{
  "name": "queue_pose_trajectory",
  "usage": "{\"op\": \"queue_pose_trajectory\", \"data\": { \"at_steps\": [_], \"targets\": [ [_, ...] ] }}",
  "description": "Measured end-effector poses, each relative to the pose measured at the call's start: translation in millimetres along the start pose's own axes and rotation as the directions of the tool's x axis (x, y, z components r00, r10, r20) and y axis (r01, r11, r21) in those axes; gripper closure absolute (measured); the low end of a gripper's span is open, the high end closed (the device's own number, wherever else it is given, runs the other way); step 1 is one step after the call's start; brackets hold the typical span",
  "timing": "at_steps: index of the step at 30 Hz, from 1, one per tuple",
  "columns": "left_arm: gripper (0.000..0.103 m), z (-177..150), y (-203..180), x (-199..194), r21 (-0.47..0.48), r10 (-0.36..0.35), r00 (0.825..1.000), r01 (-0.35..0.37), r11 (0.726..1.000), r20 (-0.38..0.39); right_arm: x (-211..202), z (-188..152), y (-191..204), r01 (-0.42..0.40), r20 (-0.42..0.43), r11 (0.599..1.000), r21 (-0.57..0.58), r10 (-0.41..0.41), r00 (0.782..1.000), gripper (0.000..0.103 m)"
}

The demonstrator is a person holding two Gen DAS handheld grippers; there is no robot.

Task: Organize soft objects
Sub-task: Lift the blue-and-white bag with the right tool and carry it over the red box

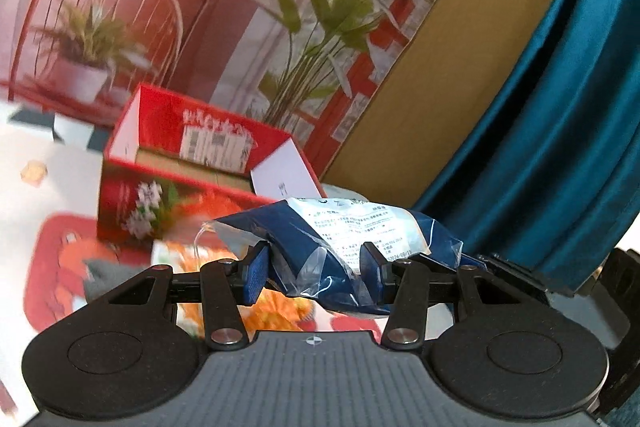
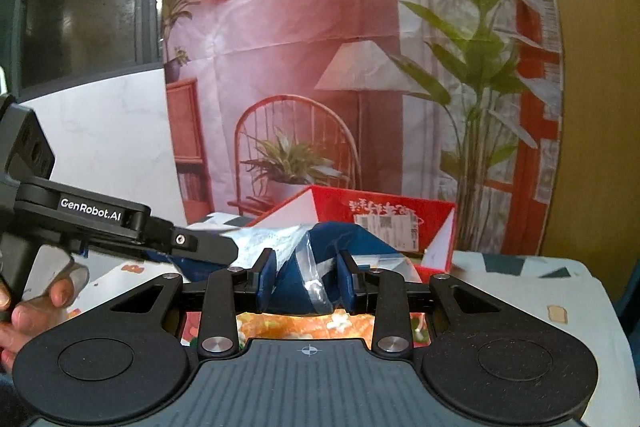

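A soft dark-blue item in a clear plastic bag with a white label (image 1: 336,239) is held in the air by both grippers. My left gripper (image 1: 314,273) is shut on one end of it. My right gripper (image 2: 306,281) is shut on the other end of the bag (image 2: 304,279). The left gripper's body (image 2: 120,223) reaches in from the left in the right wrist view. An open red cardboard box (image 1: 180,163) stands on the table just beyond the bag, and shows in the right wrist view (image 2: 384,215) too.
The table carries a white cloth with red and orange prints (image 1: 60,267). A printed backdrop of a room stands behind the box (image 2: 320,67). A teal curtain (image 1: 560,107) hangs at the right. A brown board (image 1: 440,67) leans beside it.
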State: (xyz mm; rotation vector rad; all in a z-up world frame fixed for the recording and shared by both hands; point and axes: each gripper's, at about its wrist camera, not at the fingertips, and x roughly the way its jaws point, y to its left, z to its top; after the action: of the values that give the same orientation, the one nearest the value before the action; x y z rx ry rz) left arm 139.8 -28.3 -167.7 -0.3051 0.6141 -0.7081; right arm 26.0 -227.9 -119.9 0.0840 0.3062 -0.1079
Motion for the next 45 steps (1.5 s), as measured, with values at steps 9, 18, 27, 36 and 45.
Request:
{"op": "queue_pose_trajectory", "data": {
  "at_steps": [9, 18, 27, 36, 45],
  "targets": [
    [0.052, 30.1, 7.6, 7.7, 0.087, 0.054, 0.998, -0.057, 0.995, 0.034, 37.1, 15.3, 4.3, -0.035, -0.024, 0.985, -0.166, 0.032, 0.999, 0.073],
    [0.052, 48.0, 21.1, 38.2, 0.113, 0.128, 0.991, -0.133, 0.985, 0.045, 82.1, 22.5, 5.5, -0.040, -0.061, 0.963, -0.267, 0.025, 0.998, 0.074],
    [0.052, 86.6, 21.7, 84.3, 0.214, 0.182, 0.976, -0.204, 0.955, 0.116, 138.7, 37.8, -19.2, -0.015, -0.080, 0.955, -0.296, -0.009, 0.997, 0.074],
    [0.052, 109.9, 50.2, 140.6, 0.190, 0.229, 0.971, -0.239, 0.952, 0.072, 206.5, 35.6, -40.3, 0.028, -0.117, 0.963, -0.270, -0.061, 0.991, 0.074],
    [0.052, 106.3, 58.2, 181.2, 0.206, 0.252, 0.967, -0.237, 0.949, -0.049, 244.2, 19.1, -66.6, 0.054, -0.218, 0.983, -0.178, -0.093, 0.971, 0.074]
  ]
}}
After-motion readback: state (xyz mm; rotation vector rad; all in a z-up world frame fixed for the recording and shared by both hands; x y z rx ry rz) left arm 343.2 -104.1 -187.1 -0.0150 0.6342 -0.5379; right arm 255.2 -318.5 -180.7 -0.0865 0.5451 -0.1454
